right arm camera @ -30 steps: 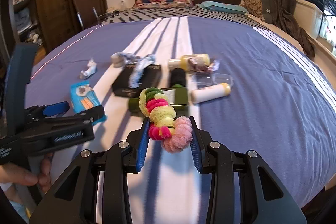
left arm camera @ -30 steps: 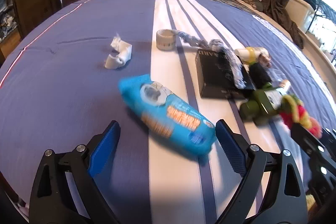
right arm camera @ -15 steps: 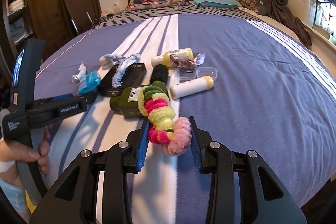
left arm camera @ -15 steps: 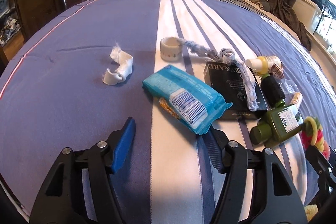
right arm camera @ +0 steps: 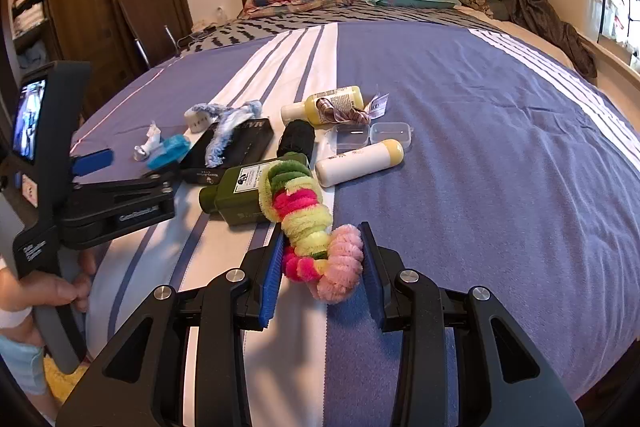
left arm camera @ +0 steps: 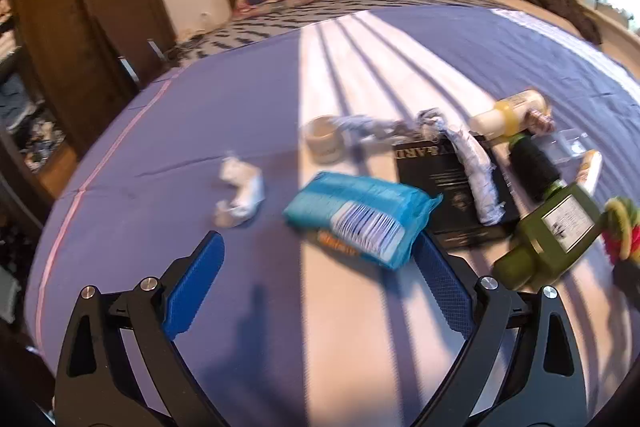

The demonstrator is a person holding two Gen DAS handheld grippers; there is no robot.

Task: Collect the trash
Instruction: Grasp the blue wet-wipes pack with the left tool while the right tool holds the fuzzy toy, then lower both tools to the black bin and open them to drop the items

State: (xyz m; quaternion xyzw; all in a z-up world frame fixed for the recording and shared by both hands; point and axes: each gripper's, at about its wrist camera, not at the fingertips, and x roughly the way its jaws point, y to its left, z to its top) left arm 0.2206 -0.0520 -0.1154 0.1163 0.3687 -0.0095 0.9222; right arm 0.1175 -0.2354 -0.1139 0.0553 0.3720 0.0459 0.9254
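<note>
A cluttered bed [right arm camera: 500, 131] mid-cleanup: the right claw [right arm camera: 320, 269] is gripping a fuzzy pink-and-green scrunchie chain [right arm camera: 308, 223] between its blue pads, one end draping onto a green bottle [right arm camera: 240, 193]. The left claw [left arm camera: 316, 291] is hanging wide over the striped blanket, holding nothing, its right finger just beside a blue wipes pack [left arm camera: 360, 219].

Judging by the spread, the collecting is barely under way — nearly everything is lying where it fell. A crumpled tissue [left arm camera: 240, 195] is sitting apart to the left; a tape roll [left arm camera: 324, 143], a pale blue rag [left arm camera: 476, 179] across a black box [left arm camera: 444, 195], a black spool [right arm camera: 296, 139], a yellow bottle [right arm camera: 328, 105], a white tube [right arm camera: 360, 163] and a clear case [right arm camera: 372, 135] are waiting in a loose cluster.

No bin or bag is showing in either view, so where the trash is going cannot be told. The left view is blurring with motion — labels are unreadable — and the scrunchie chain is cut off at its right edge.
</note>
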